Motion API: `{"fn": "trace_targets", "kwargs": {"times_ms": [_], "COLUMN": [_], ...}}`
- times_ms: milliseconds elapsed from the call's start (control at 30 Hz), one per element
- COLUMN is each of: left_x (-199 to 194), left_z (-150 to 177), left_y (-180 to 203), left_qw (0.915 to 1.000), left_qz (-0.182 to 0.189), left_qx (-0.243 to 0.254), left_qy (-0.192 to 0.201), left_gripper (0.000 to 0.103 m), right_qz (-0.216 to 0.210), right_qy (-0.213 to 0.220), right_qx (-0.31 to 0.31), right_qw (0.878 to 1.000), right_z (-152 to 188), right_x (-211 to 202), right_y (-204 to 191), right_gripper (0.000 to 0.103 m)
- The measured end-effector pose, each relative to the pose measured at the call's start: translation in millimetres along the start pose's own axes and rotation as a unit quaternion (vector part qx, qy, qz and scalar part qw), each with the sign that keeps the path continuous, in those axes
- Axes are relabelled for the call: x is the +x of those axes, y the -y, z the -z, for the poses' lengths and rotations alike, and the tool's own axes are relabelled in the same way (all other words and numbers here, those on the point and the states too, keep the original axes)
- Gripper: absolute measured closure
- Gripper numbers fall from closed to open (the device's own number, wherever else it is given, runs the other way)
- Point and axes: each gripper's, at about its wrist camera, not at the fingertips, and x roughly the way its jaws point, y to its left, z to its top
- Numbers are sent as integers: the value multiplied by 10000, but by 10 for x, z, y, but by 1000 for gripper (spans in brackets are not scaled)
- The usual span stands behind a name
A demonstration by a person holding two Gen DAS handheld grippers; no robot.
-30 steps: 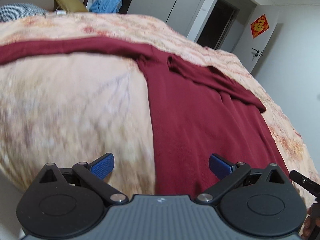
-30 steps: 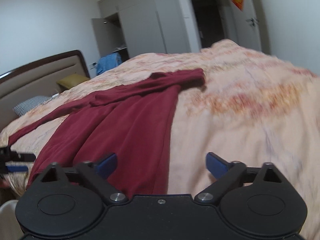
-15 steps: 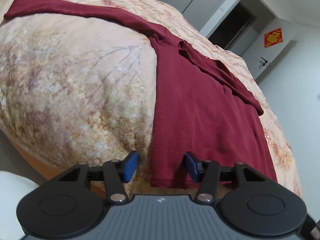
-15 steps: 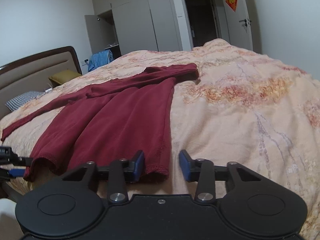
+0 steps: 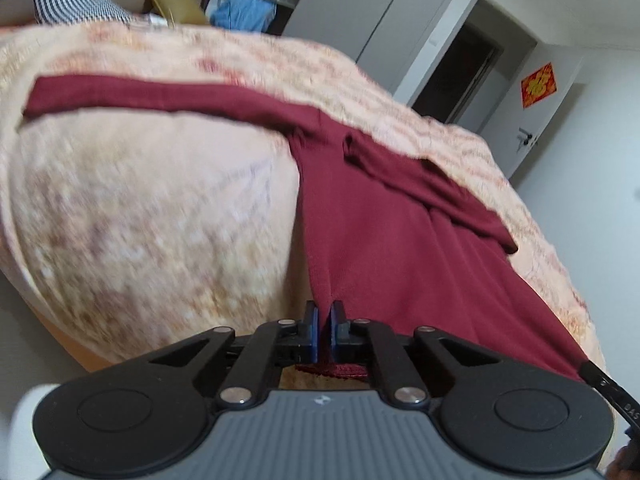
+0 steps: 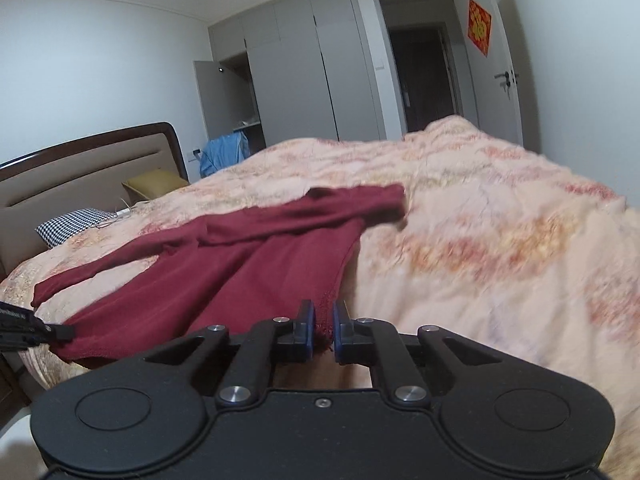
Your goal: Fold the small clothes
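Note:
A dark red long-sleeved garment (image 5: 380,232) lies spread on the bed, one sleeve stretched out to the left and the other folded across its body. My left gripper (image 5: 324,320) is shut on the hem at the garment's near left corner. In the right wrist view the garment (image 6: 260,264) lies ahead and to the left, and my right gripper (image 6: 324,320) is shut on the hem at its near right corner. The left gripper's tip (image 6: 40,330) shows at the left edge of that view.
The bed carries a peach floral quilt (image 6: 500,240). At its head stand a headboard (image 6: 80,168), a checked pillow (image 6: 76,224), a yellow cushion (image 6: 156,184) and a blue cloth (image 6: 224,152). Grey wardrobes (image 6: 300,72) and a dark doorway (image 6: 424,76) lie beyond.
Both grippers closed from wide open onto the garment's hem corners. Both views have since tilted up, and the hem is pulled up between the pads.

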Motion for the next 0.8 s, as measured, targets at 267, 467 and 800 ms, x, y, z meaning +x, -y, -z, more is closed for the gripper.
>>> {"fn": "trace_targets", "kwargs": {"times_ms": [267,467,800], "left_x": [-527,-534,-314], "left_z": [123,444,498], "left_y": [-102,-266,-387], "left_qw": [9998,9998,9986], "left_qz": [121,81,116], "left_qx": [114,81,-139], "left_qy": [101,-163,-504], "left_gripper": [98,98,81], "right_qz": [100,267,350], "right_qy": [-183,-556,-885], "right_qx": [-38,-136,-315], "right_qw": [9998,9980,9950], "right_z": [76,396,523], "right_x": [-532,-488,-239], "right_y": [172,158,142], "right_gripper": [94,94,79]}}
